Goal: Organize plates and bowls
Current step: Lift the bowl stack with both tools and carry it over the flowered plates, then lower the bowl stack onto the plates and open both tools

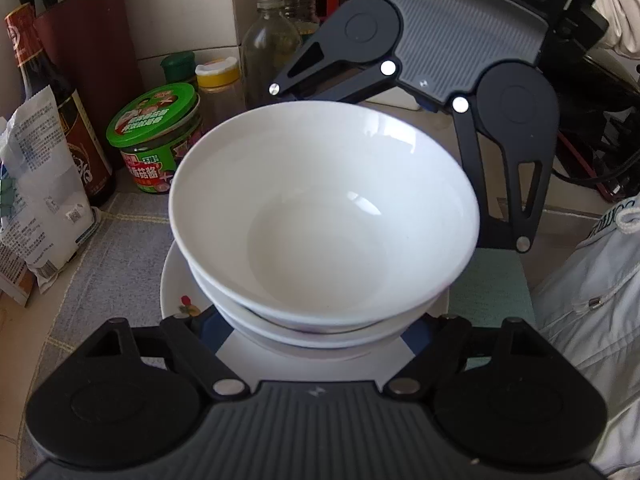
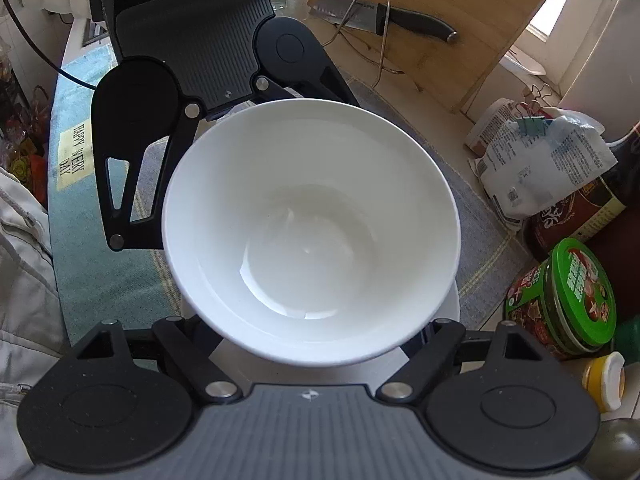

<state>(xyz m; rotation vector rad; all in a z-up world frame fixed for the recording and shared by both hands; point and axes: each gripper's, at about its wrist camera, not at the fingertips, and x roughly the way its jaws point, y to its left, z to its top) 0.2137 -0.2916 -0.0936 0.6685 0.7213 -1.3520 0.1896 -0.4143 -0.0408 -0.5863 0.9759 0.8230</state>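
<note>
- Left wrist view shows your left gripper (image 1: pixel 320 336) at the near edge of a stack: a white top bowl (image 1: pixel 324 208) nested in a second bowl (image 1: pixel 320 334), both on a flower-printed plate (image 1: pixel 176 292).
- Your right gripper (image 1: pixel 400 160) faces it from the far side. Both sets of fingers are hidden under the crockery, so you cannot tell whether either claw clamps the stack or merely flanks it; the jaws look partly spread.
- Stacking seems done, as the bowls sit centred on the plate. What looks left is setting the pile in its final spot and letting go.
- Right wrist view shows the same top bowl (image 2: pixel 312 224) above a woven grey mat (image 2: pixel 472 216) on the counter, near a green-lidded jar (image 2: pixel 580 292).
- Glazed porcelain is smooth, glossy and round-walled, so expect it to slip. The mat is coarse cloth with pale yellow stripes.
</note>
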